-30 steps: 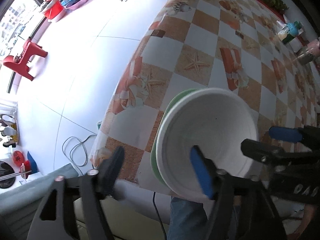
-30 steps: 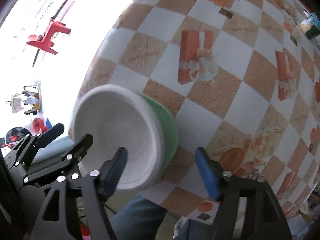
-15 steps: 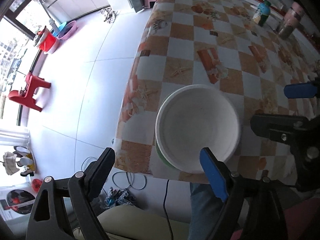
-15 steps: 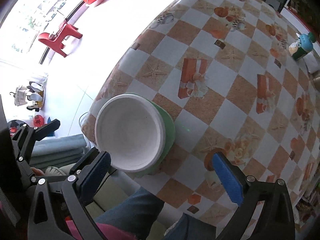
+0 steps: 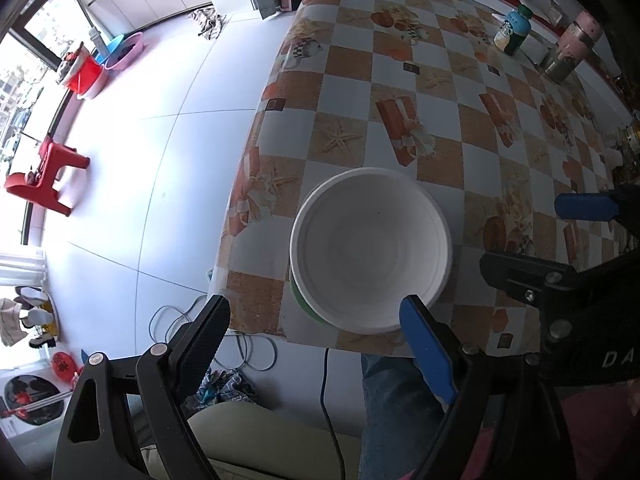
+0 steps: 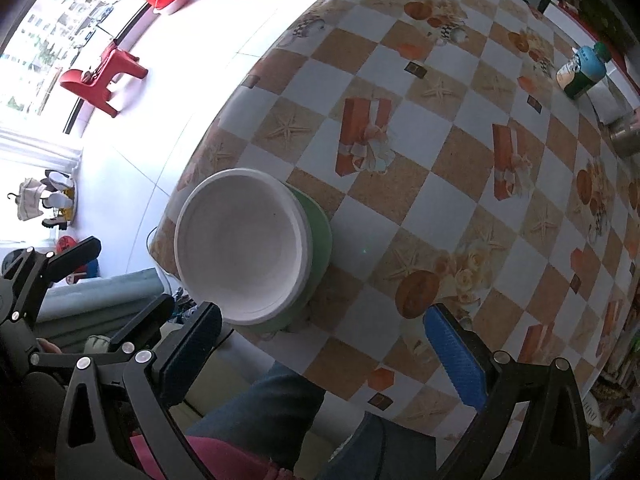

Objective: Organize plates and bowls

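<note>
Checkered cloth with gift boxes and starfish covers the desk (image 5: 440,92), pale floor tiles spreading across the left of the left wrist view. Near the desk's lower edge, centre frame, sits the white bowl (image 5: 370,248), nested on a green plate (image 5: 298,300) that peeks out at its lower left. Below it the left gripper (image 5: 316,320) hangs released, jaws spread wide, nothing between them. At right the right gripper (image 5: 584,208) shows a blue pad.

Over to the right wrist view: the white bowl (image 6: 242,248) sits left of centre on the green plate (image 6: 320,232). The right gripper (image 6: 320,332) gapes wide, empty, above a denim knee (image 6: 260,412). A red stool (image 6: 102,80) stands upper left.
</note>
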{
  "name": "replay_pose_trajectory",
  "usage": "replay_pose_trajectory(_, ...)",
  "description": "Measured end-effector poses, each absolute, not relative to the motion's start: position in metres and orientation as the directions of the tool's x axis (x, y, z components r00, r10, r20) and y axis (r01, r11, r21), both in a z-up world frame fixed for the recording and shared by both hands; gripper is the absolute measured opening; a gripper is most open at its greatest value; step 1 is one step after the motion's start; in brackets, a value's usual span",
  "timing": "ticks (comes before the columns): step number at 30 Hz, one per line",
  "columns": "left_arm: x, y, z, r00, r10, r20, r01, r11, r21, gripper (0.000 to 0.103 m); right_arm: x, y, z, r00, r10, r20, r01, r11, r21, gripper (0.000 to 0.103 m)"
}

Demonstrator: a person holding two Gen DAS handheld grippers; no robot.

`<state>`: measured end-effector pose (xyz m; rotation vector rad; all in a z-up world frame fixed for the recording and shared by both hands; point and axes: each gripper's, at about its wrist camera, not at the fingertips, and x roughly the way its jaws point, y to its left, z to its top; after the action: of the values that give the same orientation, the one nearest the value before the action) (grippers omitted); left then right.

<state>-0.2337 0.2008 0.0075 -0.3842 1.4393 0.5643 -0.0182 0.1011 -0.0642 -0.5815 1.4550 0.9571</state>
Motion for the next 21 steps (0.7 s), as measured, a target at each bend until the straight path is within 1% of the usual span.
replay_pose_trajectory(8,-0.228,0.191,0.008,0.035,0.146,-0.989,-0.546,0.831,0.103,0.089,-0.019,0.100,-0.066,-0.142,0.184,-0.973,-0.818,0.531,0.220,0.102)
replay_pose_trajectory(21,-0.226,0.188,0.008,0.025,0.154,-0.988,-0.541,0.833,0.116,0.089,-0.018,0.098,-0.068,-0.153,0.183,-0.971,-0.809,0.541,0.230,0.102)
